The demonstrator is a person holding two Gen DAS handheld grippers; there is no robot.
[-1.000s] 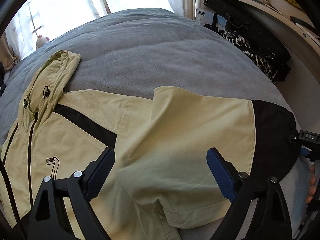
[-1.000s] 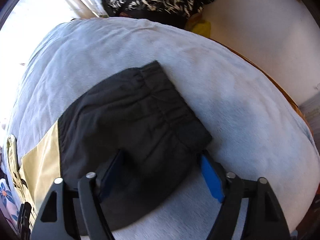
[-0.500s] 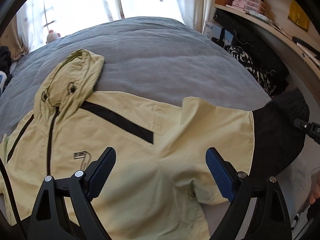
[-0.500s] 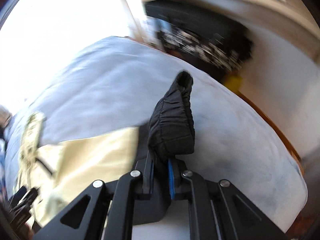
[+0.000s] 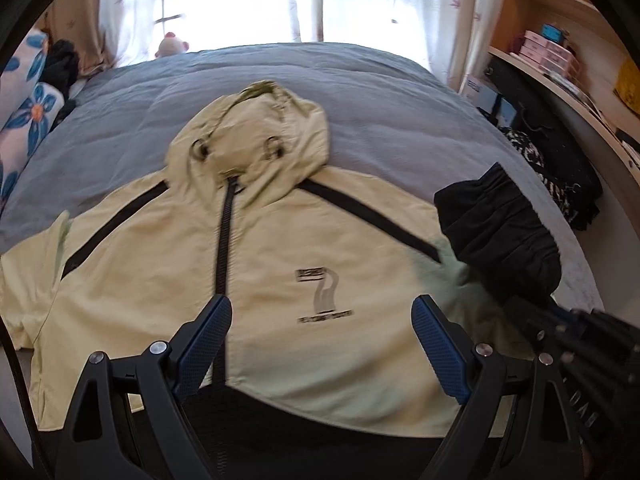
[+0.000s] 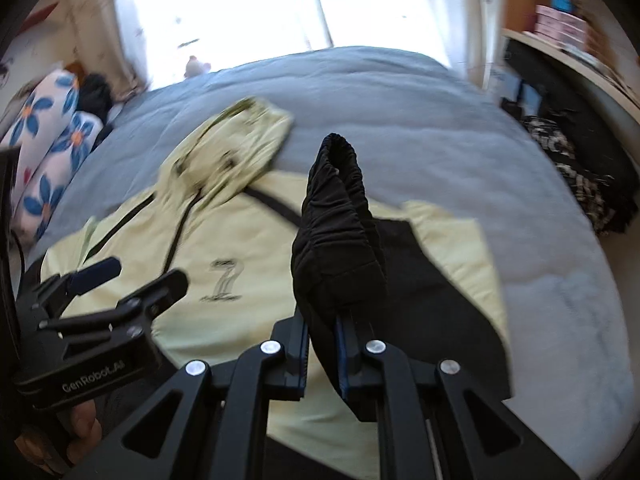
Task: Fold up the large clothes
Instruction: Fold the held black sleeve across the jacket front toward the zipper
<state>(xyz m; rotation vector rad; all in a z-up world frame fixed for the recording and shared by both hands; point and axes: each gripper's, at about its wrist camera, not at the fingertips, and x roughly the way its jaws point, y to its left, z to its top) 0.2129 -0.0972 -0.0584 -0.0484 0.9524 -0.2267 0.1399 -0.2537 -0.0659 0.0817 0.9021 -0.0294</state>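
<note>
Right wrist view shows the right tongs [image 6: 322,344] clamped tight on the black sleeve cuff [image 6: 336,232], lifted mid-frame above the jacket [image 5: 280,272], which lies face up on the bed [image 5: 400,100]. Left tongs [image 5: 320,344] gape wide at lower centre, apparently touching nothing, though blur hampers certainty.

Grey bed [image 5: 400,120] under a bright curtained window [image 5: 248,0] (wooden shelves [image 5: 560,52] at right).
</note>
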